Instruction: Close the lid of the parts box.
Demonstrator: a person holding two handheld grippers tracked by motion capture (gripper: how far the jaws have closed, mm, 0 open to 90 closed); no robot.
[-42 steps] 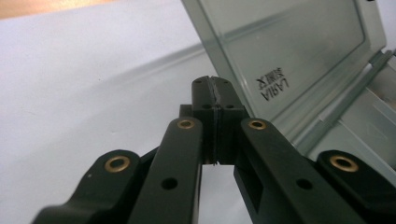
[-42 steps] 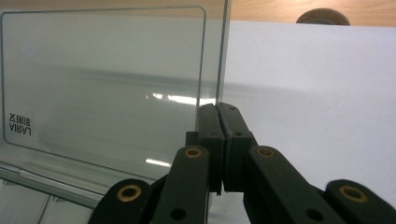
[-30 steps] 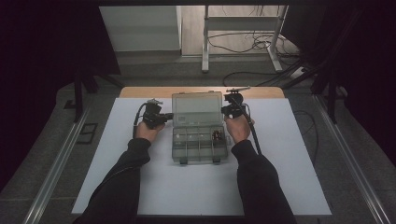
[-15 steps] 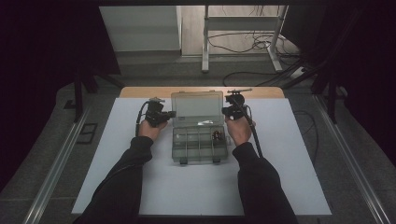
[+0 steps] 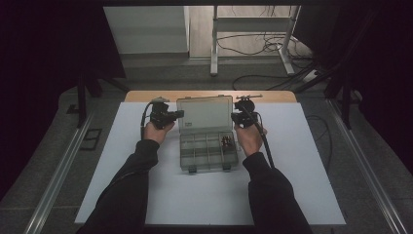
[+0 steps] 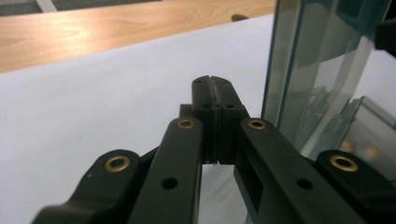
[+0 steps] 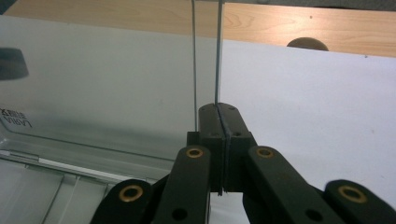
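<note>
White sheet [image 5: 146,195] over wooden table [image 5: 146,96]; broad bare margins at 9, 3 and 6 o'clock. Left gripper [image 5: 179,114], jaws clenched on nothing, just beside the left edge of the raised lid [image 5: 204,113]. Clear compartment box [image 5: 208,151] lies open at centre, lid toward 12 o'clock, small dark parts [image 5: 226,142] in a right cell. Right gripper [image 5: 234,118], clenched empty, at the lid's right edge.
</note>
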